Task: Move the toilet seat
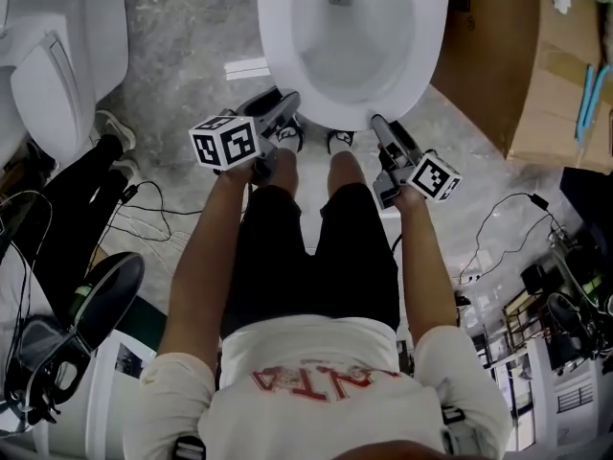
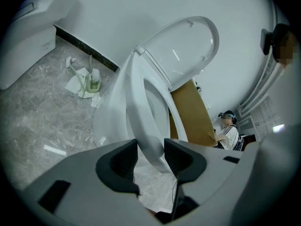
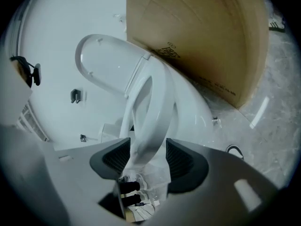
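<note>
Your left claw [image 2: 150, 150] clamps the toilet seat [image 2: 141, 102], right claw [image 3: 148, 150] loose around it, cardboard box [image 3: 202, 36] just beside the toilet [image 2: 109, 121].

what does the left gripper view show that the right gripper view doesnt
Only the left gripper view: a second toilet, a green brush holder with papers on the floor, and a seated person in the background. Only the right gripper view: a small dark fitting on the wall and a cable loop on the floor. Both: the raised toilet seat between the jaws, the open lid behind it, and the cardboard box.
</note>
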`<control>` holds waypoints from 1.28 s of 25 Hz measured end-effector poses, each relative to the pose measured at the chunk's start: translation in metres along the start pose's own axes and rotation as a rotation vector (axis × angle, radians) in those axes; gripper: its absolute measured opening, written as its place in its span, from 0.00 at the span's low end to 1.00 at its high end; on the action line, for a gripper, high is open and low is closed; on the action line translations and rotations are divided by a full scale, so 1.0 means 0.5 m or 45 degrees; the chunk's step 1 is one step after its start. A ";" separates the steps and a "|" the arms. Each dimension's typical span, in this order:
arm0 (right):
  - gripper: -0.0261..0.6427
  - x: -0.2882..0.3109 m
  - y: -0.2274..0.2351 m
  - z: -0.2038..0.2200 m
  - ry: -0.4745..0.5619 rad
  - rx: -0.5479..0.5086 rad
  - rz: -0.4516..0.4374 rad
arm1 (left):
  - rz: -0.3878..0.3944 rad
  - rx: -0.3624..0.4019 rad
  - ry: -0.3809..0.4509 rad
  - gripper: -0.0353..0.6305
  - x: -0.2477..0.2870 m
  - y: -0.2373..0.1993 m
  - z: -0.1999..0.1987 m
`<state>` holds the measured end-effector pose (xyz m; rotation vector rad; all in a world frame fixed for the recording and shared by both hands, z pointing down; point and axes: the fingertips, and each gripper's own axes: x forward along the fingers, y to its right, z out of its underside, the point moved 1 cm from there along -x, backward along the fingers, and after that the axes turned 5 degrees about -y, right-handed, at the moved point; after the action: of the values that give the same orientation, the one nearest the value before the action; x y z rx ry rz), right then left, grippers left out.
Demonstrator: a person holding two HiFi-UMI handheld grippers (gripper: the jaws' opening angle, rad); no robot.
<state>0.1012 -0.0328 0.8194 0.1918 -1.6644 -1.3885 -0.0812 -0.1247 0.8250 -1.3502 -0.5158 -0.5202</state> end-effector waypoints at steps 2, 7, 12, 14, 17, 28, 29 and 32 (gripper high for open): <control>0.38 -0.002 -0.023 0.015 -0.032 -0.013 -0.063 | 0.014 -0.003 0.017 0.32 -0.009 0.012 -0.006; 0.29 -0.015 -0.071 0.026 -0.024 -0.021 -0.192 | 0.056 -0.005 0.065 0.32 -0.035 0.042 -0.018; 0.27 -0.058 -0.110 0.005 0.078 -0.005 -0.278 | 0.111 0.041 0.112 0.32 -0.054 0.095 -0.022; 0.26 -0.076 -0.134 -0.007 0.105 -0.020 -0.310 | 0.152 0.038 0.148 0.32 -0.063 0.118 -0.027; 0.26 -0.083 -0.163 -0.021 0.130 -0.026 -0.337 | 0.179 0.045 0.186 0.33 -0.082 0.137 -0.044; 0.26 -0.103 -0.270 -0.065 0.212 -0.083 -0.410 | 0.192 0.190 0.265 0.33 -0.182 0.198 -0.088; 0.26 -0.106 -0.282 -0.072 0.221 -0.090 -0.417 | 0.186 0.212 0.281 0.33 -0.195 0.206 -0.092; 0.26 -0.114 -0.316 -0.091 0.242 -0.104 -0.432 | 0.201 0.283 0.306 0.33 -0.231 0.239 -0.100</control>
<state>0.0992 -0.0836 0.6528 0.5622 -1.4598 -1.6300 -0.0944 -0.1509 0.6539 -1.0884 -0.2588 -0.4731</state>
